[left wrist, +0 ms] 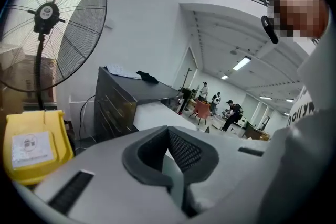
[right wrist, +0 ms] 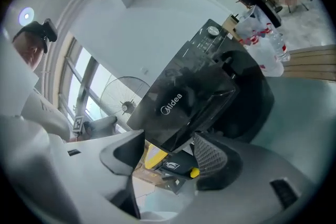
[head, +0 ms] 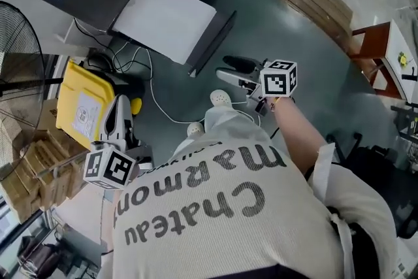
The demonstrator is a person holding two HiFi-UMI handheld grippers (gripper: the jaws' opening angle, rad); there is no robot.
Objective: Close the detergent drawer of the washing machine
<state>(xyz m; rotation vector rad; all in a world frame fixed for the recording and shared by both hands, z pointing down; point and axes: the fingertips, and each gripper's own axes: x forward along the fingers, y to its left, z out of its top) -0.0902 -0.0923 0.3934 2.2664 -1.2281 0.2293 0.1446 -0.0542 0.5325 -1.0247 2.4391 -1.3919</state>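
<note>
The dark, box-shaped Midea washing machine [right wrist: 184,97] stands on the floor [head: 313,55] ahead, well apart from both tongs; its detergent drawer cannot be made out. The right tongs [right wrist: 170,157] are pointed at it, jaws apart and empty; the left tongs [left wrist: 168,152] are closed on nothing. The approach is judged to be in hand: next, the drawer front must be reached and pushed squarely in
</note>
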